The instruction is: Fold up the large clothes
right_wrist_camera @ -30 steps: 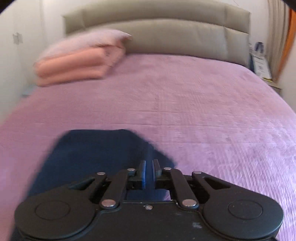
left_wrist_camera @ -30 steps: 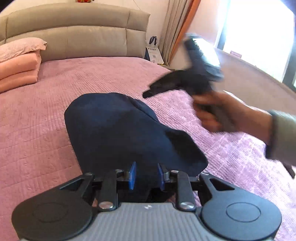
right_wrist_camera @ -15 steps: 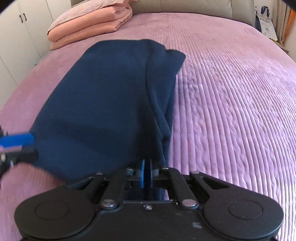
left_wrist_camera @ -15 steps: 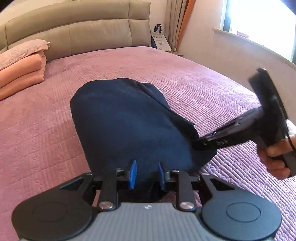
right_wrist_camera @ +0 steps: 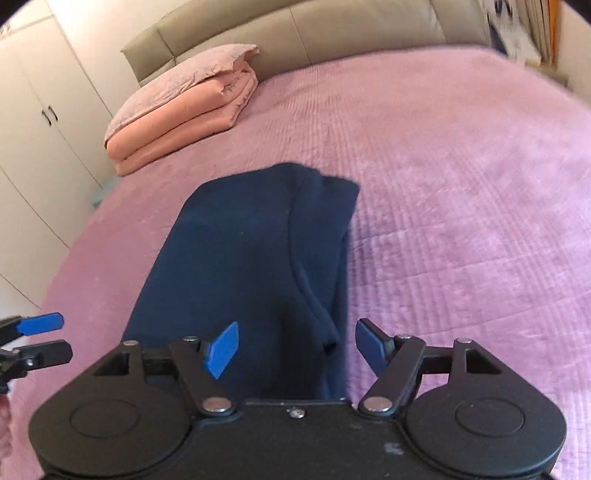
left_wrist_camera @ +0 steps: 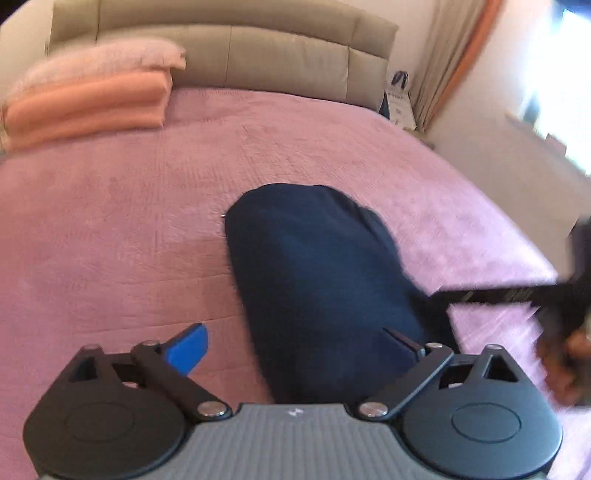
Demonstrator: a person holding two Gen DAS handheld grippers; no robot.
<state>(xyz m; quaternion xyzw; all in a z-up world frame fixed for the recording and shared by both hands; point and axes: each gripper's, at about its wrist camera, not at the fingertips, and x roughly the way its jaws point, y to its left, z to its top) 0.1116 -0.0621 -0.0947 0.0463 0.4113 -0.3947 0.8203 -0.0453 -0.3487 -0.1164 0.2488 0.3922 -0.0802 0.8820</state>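
Right wrist view: my right gripper [right_wrist_camera: 295,347] hangs over the near end of the navy garment [right_wrist_camera: 251,266], jaws opening and standing wide, the cloth below and between them but neither pad pressing it. The garment lies folded into a long, narrow strip on the purple bedspread [right_wrist_camera: 461,221], a doubled layer along its right edge, far end pointing toward the stack of pink bedding [right_wrist_camera: 181,114] by the headboard [right_wrist_camera: 332,33]. Left wrist view: my left gripper [left_wrist_camera: 295,350] is likewise opening, blue pad [left_wrist_camera: 186,349] splayed out over the bedspread, nothing pinched; the garment's near end sits under it. I judge this the release at the end of a lengthwise fold. Next move, as I read it: re-grip both near corners, one per gripper, and carry that end over toward the far end, keeping the edges matched so the loose right-hand layer does not slide out.
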